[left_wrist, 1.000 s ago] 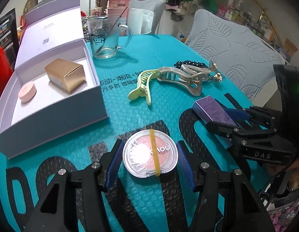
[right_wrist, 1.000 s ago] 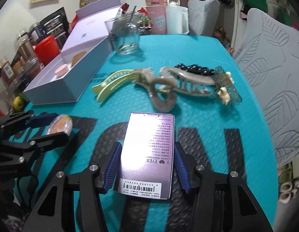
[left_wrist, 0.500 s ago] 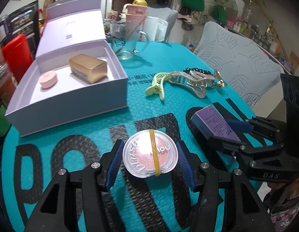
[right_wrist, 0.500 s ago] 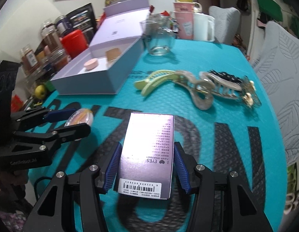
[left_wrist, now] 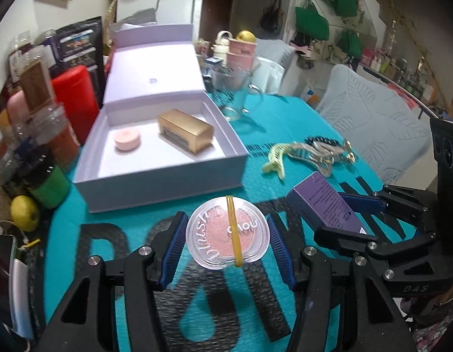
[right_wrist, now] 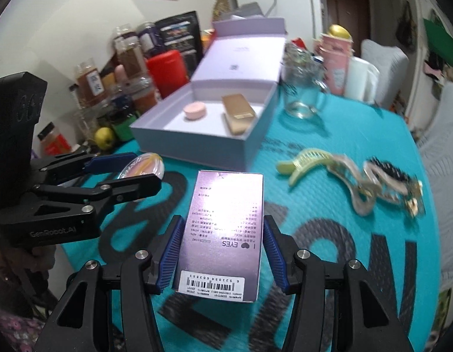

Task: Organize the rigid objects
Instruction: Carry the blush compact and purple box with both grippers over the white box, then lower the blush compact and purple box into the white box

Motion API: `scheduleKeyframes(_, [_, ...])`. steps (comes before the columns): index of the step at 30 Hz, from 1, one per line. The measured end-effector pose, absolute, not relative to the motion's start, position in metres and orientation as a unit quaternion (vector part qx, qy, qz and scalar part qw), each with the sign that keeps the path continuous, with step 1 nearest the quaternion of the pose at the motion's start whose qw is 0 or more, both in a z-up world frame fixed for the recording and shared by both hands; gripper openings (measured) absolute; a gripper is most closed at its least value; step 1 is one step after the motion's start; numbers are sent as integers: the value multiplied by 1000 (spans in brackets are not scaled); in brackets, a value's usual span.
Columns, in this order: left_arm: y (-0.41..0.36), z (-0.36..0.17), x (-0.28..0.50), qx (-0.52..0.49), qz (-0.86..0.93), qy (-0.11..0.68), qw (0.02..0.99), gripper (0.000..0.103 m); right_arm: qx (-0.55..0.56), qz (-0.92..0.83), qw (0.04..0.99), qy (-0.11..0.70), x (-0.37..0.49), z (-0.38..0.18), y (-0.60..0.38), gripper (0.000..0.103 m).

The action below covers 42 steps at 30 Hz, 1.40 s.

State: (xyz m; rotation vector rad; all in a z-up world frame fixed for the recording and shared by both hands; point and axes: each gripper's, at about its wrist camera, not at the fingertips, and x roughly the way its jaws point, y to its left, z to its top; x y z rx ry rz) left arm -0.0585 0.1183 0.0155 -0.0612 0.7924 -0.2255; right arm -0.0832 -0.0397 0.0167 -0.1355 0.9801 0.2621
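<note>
Both loads are in the air over the teal desk [left_wrist: 285,123], heading for the open lavender box [left_wrist: 156,173]. The right claw [right_wrist: 223,252] is clamped on the purple carton [right_wrist: 223,234], the left claw [left_wrist: 226,249] is pinching the round blush compact [left_wrist: 228,236]. I'd drop the carton flat in the free front strip, clear of the gold box [left_wrist: 185,132] and pink puck [left_wrist: 127,139]. The near wall is in the way, so lift over it. The hair clips [left_wrist: 311,152] still sit loose.
</note>
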Motion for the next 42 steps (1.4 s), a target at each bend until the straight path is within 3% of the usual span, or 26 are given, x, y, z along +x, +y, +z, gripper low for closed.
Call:
scheduleKeyframes(19, [168, 55, -21, -40, -56, 349, 935, 55, -80, 203, 862, 457, -14, 38, 8, 53])
scheduleKeyframes(42, [217, 39, 77, -41, -11, 372, 927, 55, -102, 204, 860, 457, 98, 15, 18, 53])
